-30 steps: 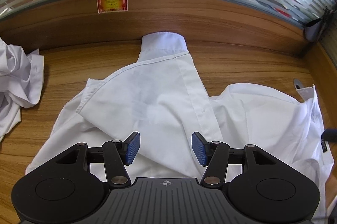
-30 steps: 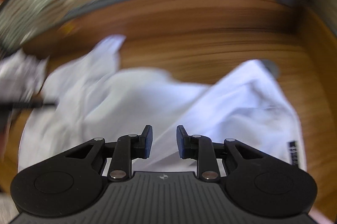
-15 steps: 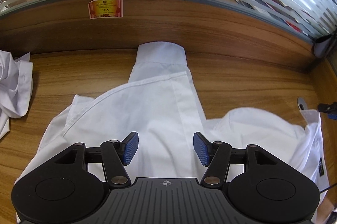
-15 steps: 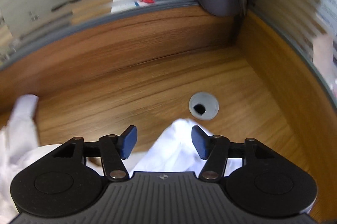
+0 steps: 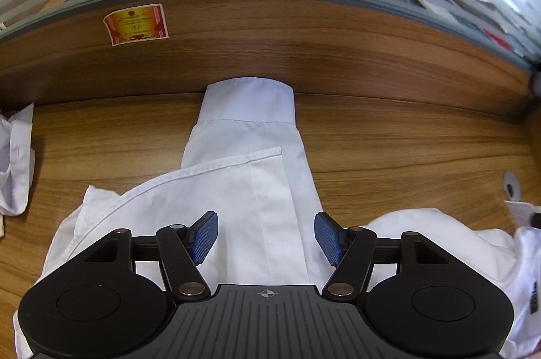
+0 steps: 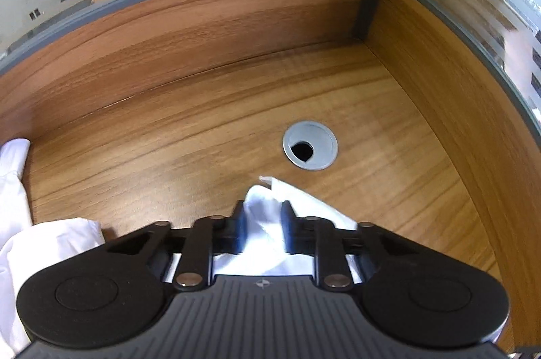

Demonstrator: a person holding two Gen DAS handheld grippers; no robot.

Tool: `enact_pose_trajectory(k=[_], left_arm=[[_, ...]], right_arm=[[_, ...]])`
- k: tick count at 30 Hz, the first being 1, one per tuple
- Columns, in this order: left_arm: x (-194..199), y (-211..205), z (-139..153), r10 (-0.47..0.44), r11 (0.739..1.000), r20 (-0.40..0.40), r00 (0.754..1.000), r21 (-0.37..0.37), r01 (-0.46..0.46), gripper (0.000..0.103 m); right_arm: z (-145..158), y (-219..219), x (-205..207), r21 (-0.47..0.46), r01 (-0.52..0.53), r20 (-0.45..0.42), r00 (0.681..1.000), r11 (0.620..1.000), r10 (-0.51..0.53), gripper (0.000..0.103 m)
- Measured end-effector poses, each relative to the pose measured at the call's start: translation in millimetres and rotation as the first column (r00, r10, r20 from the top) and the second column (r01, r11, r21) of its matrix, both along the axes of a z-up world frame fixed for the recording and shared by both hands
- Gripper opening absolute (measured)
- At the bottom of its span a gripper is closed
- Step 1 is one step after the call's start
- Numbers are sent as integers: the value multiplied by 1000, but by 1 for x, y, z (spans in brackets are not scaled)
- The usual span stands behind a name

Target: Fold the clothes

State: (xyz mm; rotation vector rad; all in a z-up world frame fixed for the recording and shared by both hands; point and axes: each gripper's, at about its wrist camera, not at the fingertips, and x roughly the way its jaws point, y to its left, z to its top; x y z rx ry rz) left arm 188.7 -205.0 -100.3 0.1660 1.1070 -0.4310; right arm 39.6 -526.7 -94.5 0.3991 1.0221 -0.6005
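The wooden desk (image 5: 405,149) carries a white shirt (image 5: 257,190) spread from its middle toward five o'clock in the left wrist view, one sleeve cuff reaching twelve o'clock against the back panel, while the shirt's near part is hidden under the gripper body and a second crumpled white garment (image 5: 15,163) is cut off at nine o'clock. The left gripper (image 5: 266,235) hangs over the shirt's folded panel, jaws wide and just opened further, pads clear of the cloth. The right gripper (image 6: 262,225), slightly blurred, has just closed and pinches a bunched shirt edge, a corner poking toward the grey cable grommet (image 6: 310,145) at twelve o'clock.
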Motion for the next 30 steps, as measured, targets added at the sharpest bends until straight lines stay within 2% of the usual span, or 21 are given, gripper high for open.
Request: enact_pose_trajectory(k=[1,2,3,4,6,7,13,18,20,23,26,30], left_arm=[[0,-1,-2,-6,1000,7,1000,8,6,65],[-1,-1,-3,-14,1000,17,1000,17,14,63],[-3,1,-4,-21,999,28,999,25,20,46],[-5,4,-4,-22,1000,35,999,23,21,24],[-8,14,-2,-11,1000,43,999,4,11,7],[-10,21,1,3,1000,51,999,-9,-2,4],[-29,81,30,109,993,148,983,-66,-100,2],[-44,153,46,222,972,146,964,-108,-208,2],[-52,181,48,260,963,136,956,-101,-248,2],[-65,221,38,306,950,88,948,-93,-298,2],[-78,252,15,343,937,36,939,-83,-339,2],[-101,269,-14,324,944,52,945,-79,-320,2]], right_arm=[[1,0,-4,5,4,7,1000,1000,-4,8],[3,0,-9,8,8,15,1000,1000,-8,8],[5,0,-15,9,14,25,1000,1000,-14,7],[7,0,-20,10,19,35,999,1000,-20,6],[12,1,-31,13,33,54,998,999,-33,5],[16,1,-36,15,41,65,997,999,-42,5],[36,1,-82,67,102,137,984,993,-110,4],[45,6,-129,159,157,173,968,975,-184,3],[43,14,-143,176,162,162,968,971,-191,3],[36,26,-159,191,160,133,973,968,-187,3],[15,38,-167,201,165,84,979,966,-185,1],[-12,51,-170,185,166,39,984,969,-176,1]])
